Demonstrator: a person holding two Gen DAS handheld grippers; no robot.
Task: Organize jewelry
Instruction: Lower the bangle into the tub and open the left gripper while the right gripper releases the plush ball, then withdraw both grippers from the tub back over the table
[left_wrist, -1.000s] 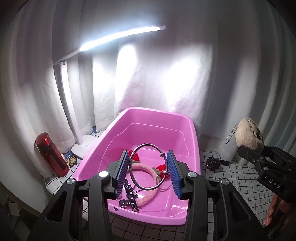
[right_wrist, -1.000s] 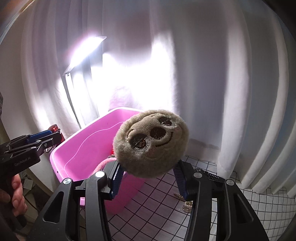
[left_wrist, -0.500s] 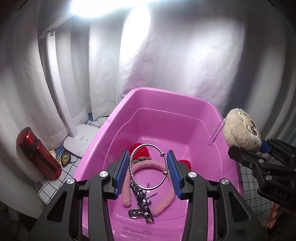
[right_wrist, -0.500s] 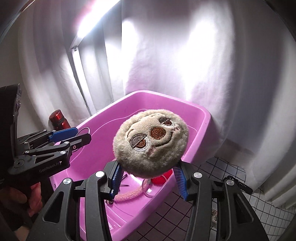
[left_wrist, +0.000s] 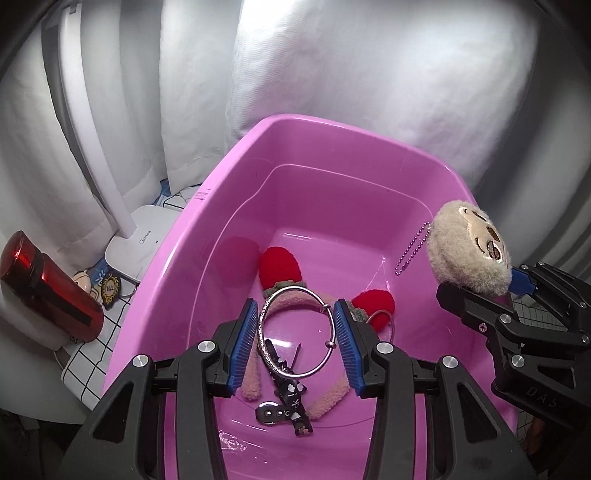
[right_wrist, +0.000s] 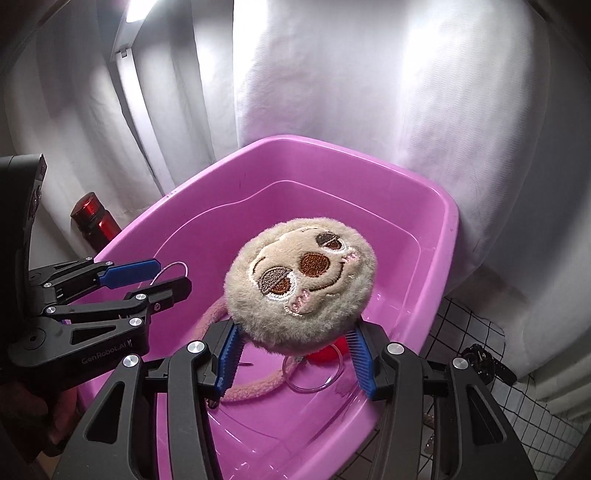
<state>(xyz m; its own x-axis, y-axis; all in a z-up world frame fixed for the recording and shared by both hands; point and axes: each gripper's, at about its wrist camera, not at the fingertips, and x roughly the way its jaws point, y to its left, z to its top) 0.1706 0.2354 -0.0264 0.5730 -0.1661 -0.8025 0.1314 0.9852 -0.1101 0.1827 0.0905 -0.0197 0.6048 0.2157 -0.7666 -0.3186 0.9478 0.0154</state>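
Above the tub (left_wrist: 236, 177), left claw (left_wrist: 295, 305) clamps a bangle (left_wrist: 263, 334); right claw (right_wrist: 295, 331), just widening, grips a view-blocking plush (right_wrist: 299, 280).

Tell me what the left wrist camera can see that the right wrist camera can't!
Only the left wrist view shows the silver bangle face-on in the left gripper, the black strap, the lamp base and the toy's bead chain.

Only the right wrist view shows the plush toy's whole face, plus a black object on the tiles.

Both show the pink tub, fuzzy headband, red bottle and white curtain.
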